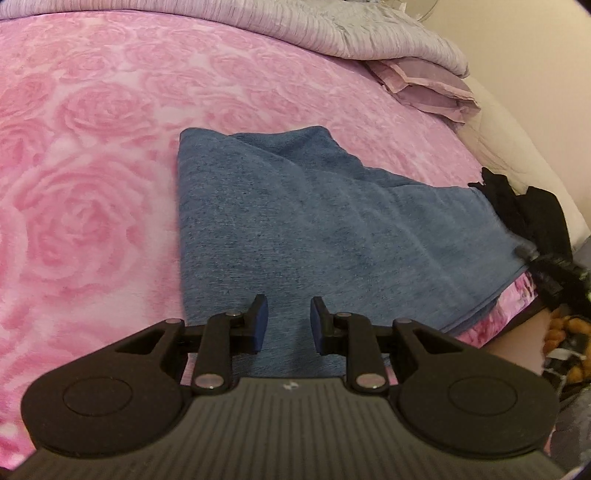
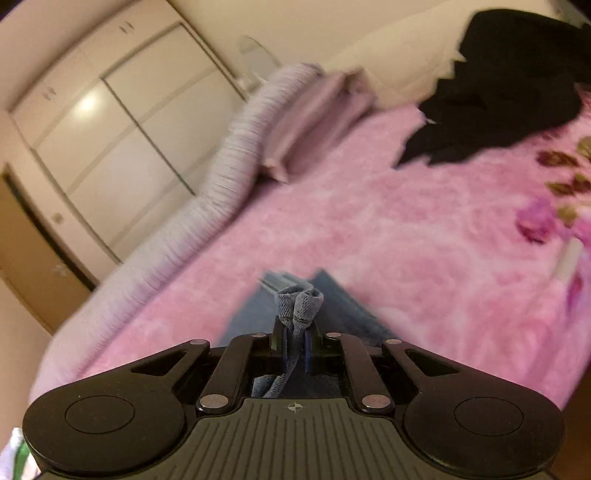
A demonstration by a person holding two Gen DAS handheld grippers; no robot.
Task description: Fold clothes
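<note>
A blue knit garment (image 1: 295, 221) lies folded on the pink rose blanket (image 1: 92, 147). My left gripper (image 1: 288, 325) hovers over its near edge with the jaws apart. Blue cloth shows flat in the gap and neither pad presses on it. In the right wrist view my right gripper (image 2: 295, 343) is shut on a bunched blue hem (image 2: 299, 302) that sticks up past the fingertips. That gripper also shows in the left wrist view as a dark tip (image 1: 524, 253) at the garment's right corner, which is lifted off the blanket.
A black garment (image 2: 498, 92) lies crumpled at the bed's far side. A rolled lilac quilt (image 1: 332, 26) and a folded lilac cloth (image 1: 432, 92) line the bed's edge. White wardrobe doors (image 2: 110, 129) stand beyond the bed.
</note>
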